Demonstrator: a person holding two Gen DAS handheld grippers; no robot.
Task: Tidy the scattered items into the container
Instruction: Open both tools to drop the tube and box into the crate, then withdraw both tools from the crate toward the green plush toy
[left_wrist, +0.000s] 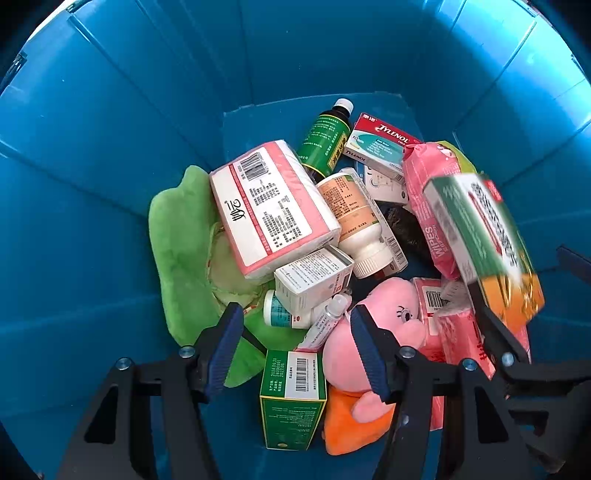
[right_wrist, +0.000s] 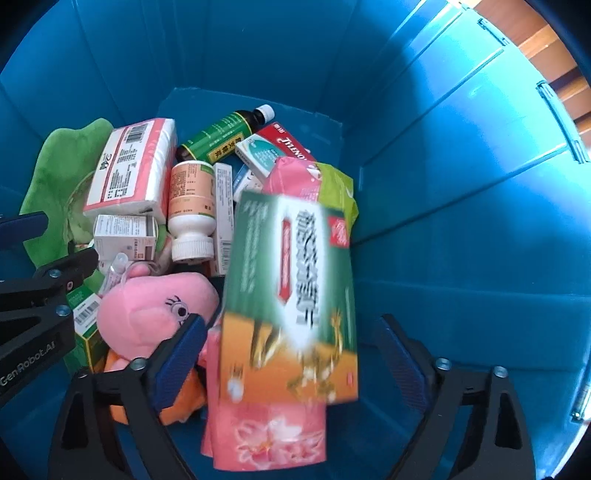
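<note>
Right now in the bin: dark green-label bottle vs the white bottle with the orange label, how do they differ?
The dark bottle is dark glass-like with a green label and a small white cap; the white bottle is opaque white, orange-labelled, with a wide ribbed cap. The dark bottle's cap points toward the far wall of the blue bin; the white bottle's cap points toward the camera. Both lie on their sides in the pile, capped.

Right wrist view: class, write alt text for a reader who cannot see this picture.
A blurred green and orange box sits between the open right gripper fingers, untouched, above a blue bin. The bin already holds a pink plush toy, tissue pack, white pill bottle, green syrup bottle and Tylenol box.
</note>
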